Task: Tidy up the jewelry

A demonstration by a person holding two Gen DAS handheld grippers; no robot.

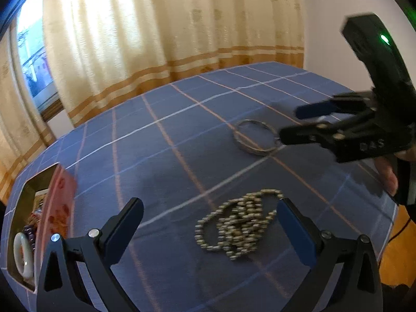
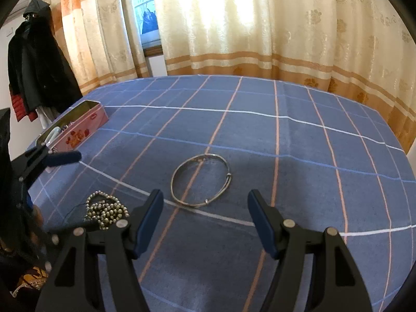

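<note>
Coat (image 2: 36, 62) only in right view

light: backlit curtains (image 2: 221, 13) glare | blur: slight | edges: fisheye-bent

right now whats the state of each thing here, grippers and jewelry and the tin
left gripper: open, nothing between its fingers
right gripper: open, holding nothing
beaded necklace: heaped loose on the tablecloth
silver bangle: lying flat on the cloth, untouched
pink tin: lid off, jewelry already inside
white bangle: in the tin
</note>
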